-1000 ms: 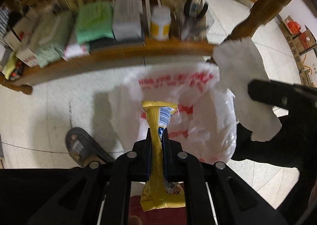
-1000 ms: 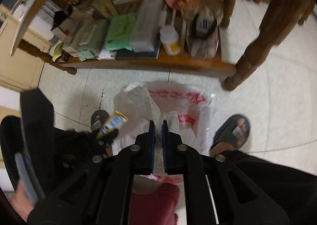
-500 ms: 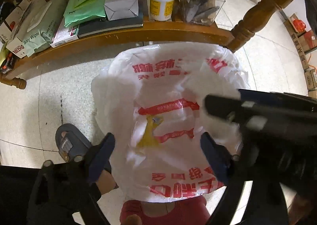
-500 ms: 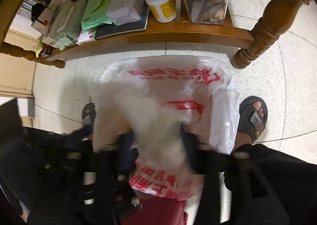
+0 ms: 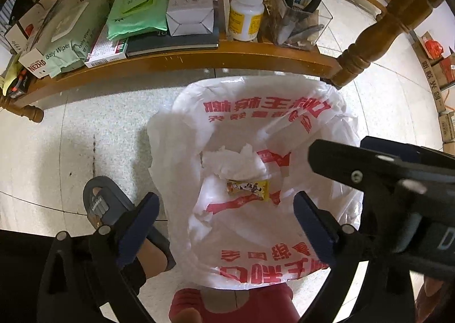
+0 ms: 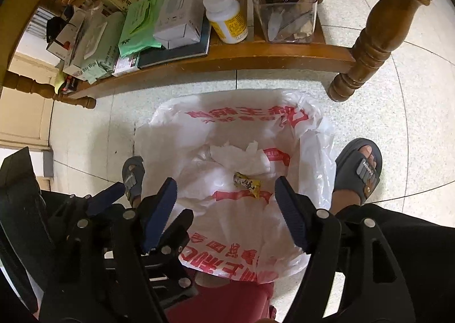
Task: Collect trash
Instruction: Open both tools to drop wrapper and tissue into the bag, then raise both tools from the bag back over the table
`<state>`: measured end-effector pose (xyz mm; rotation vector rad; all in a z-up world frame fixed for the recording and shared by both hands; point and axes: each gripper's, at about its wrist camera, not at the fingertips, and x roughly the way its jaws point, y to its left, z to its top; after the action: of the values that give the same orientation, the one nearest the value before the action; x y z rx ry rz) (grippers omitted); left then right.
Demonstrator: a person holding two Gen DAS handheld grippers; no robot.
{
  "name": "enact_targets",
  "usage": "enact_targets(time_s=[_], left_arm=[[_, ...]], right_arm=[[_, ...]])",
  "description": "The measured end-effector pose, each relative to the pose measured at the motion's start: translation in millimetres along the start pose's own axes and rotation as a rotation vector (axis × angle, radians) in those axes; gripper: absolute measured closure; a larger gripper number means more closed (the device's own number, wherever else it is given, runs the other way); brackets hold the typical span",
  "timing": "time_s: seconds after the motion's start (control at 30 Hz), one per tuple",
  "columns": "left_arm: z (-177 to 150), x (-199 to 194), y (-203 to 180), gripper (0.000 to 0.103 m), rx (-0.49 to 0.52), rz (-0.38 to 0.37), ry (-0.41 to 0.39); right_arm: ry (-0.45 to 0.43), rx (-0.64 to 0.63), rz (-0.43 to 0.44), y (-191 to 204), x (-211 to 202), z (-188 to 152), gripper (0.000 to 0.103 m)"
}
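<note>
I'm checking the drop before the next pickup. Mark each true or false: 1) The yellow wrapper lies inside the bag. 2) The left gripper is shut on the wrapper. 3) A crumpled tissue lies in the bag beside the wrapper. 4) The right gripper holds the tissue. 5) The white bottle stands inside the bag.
1) True: the wrapper lies in the bag.
2) False: the left gripper is open, its jaws having just been opening, with nothing between them.
3) True: the tissue lies in the bag, touching the wrapper.
4) False: the right gripper is open and empty, its jaws having just been opening.
5) False: the bottle stands on the wooden shelf.
</note>
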<state>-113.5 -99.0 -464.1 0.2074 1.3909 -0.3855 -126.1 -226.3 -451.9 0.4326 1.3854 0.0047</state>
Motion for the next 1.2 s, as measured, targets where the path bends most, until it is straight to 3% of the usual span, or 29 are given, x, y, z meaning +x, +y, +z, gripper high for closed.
enact_targets(time_s=[0.43,0.73,0.83,1.2], left_arm=[[9,-52,7,0.010,-0.028,-0.027,-0.114],[12,-96,12,0.010,-0.031,-0.001,-0.224],[16,-121,15,0.009,-0.032,0.023,-0.282],[36,-204,33,0.008,-0.041,-0.006,-0.402]], right_arm=[[-0.094,0.026,0.056,5,-60,-2,0.031],[-0.161,0.001,0.074,19,-113,-7,0.030],[-0.186,-0.022,0.083,26,-140,-10,0.030],[-0.323,-0.176,0.089,58,-243,1,0.023]])
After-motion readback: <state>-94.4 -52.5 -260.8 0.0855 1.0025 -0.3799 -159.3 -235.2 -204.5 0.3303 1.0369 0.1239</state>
